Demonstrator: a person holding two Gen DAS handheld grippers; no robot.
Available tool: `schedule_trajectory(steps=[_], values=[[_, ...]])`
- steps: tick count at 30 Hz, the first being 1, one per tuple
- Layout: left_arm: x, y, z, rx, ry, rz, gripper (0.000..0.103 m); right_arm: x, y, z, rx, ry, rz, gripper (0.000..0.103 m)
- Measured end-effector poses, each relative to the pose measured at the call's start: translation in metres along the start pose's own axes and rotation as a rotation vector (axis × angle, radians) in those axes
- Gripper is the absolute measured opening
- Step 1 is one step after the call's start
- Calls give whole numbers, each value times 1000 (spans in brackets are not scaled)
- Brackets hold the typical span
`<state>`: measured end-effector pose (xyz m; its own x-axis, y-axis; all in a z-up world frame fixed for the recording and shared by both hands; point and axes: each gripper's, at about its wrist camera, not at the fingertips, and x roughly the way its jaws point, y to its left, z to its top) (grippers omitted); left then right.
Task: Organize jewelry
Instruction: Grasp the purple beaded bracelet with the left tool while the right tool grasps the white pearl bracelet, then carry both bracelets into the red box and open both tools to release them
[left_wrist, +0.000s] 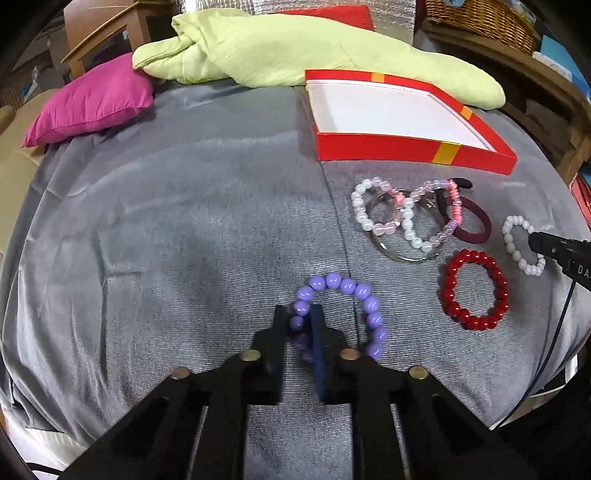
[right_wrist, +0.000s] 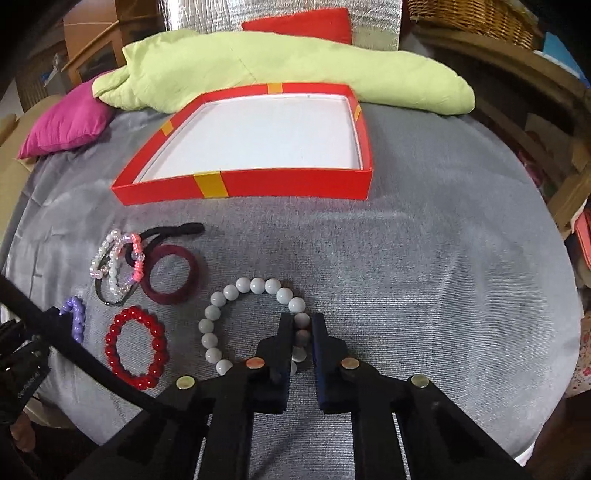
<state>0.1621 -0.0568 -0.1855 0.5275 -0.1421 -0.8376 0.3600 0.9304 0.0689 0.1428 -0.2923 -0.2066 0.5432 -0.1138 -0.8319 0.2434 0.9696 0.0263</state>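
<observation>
Bed (right_wrist: 424, 258), grey soft cover, yielding. Red box (right_wrist: 295, 184), rigid, toward the far edge. Purple bracelet (left_wrist: 365, 295) and white bracelet (right_wrist: 221, 299), near edge: light, smooth, likely slippery and elastic; pinch across the strand. Left hand-held gripper (left_wrist: 298, 325) and right hand-held gripper (right_wrist: 302, 328) each narrowly straddle beads; firm clamping cannot be told.

both wrist views look low and close across the bed, sharing the red box (left_wrist: 413, 153).

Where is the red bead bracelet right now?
The red bead bracelet lies flat on the grey cover, untouched, between the purple bracelet and white bracelet.
</observation>
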Motion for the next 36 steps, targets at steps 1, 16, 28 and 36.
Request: schedule_trajectory(steps=[1,16,28,36], values=[[-1,0,-1,3,-2,-1,12,-2,-2,0,4,-5,-1,10],[-39,33,4,-62,-154,-42,10,-48,-37,9,198,-174,211,10],[-50,15,104,-51,-278,-133,10,-60,-40,46,247,-315,348,10],[13,-14,147,-52,-255,-210,10,-17,-33,100,301,-307,389,10]])
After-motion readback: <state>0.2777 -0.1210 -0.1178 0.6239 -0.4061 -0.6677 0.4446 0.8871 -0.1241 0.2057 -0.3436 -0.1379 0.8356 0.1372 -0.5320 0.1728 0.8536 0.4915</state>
